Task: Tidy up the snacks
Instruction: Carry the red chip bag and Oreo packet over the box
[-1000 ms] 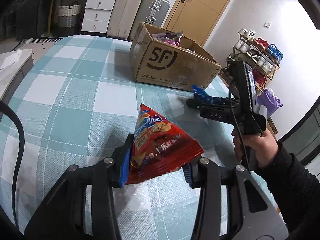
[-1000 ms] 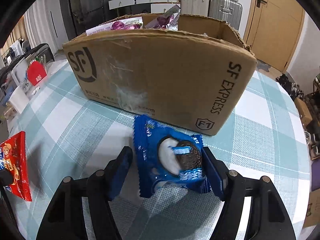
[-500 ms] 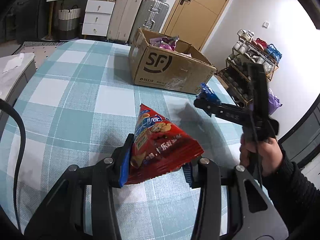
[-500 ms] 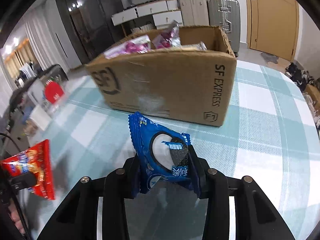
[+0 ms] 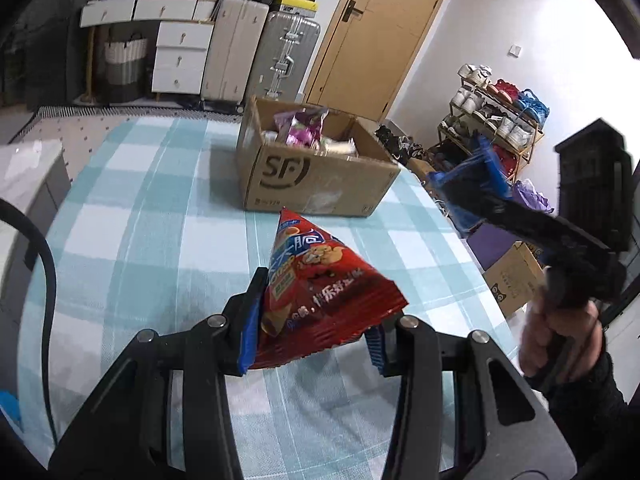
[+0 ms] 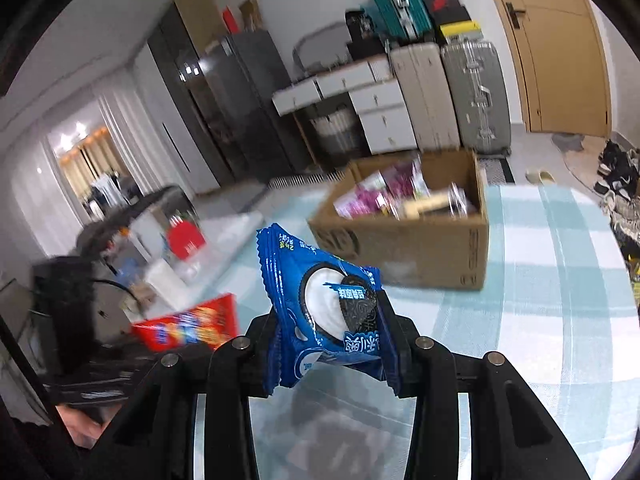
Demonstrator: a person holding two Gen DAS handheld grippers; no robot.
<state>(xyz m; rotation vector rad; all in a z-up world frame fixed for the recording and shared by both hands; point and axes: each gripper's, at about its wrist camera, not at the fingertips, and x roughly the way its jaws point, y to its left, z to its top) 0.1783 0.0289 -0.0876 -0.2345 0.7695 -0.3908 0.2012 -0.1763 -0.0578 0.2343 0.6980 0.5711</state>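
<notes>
I have a packet in each hand, and what matters now is where the open cardboard box (image 5: 316, 178) lies from each. From my left tongs (image 5: 312, 332) the box sits straight ahead across the checked surface (image 5: 132, 240), its long side turned toward me with the printed logo facing. Those tongs are clamped on the red triangular snack bag (image 5: 320, 292), its point tipped up toward the box. My right tongs (image 6: 328, 350) have just been closing and now pinch the blue cookie packet (image 6: 328, 304) between them, clear above the surface. From that side the box (image 6: 416, 236) lies ahead and a little to the right, its open top showing the purple packets (image 6: 384, 192) already inside. In the left view the right tongs (image 5: 468, 196) appear to hang off the box's right end, seemingly nearer it than the left pair. I judge the blue packet should go in first, over that near right edge, with the red bag following over the long front wall.
</notes>
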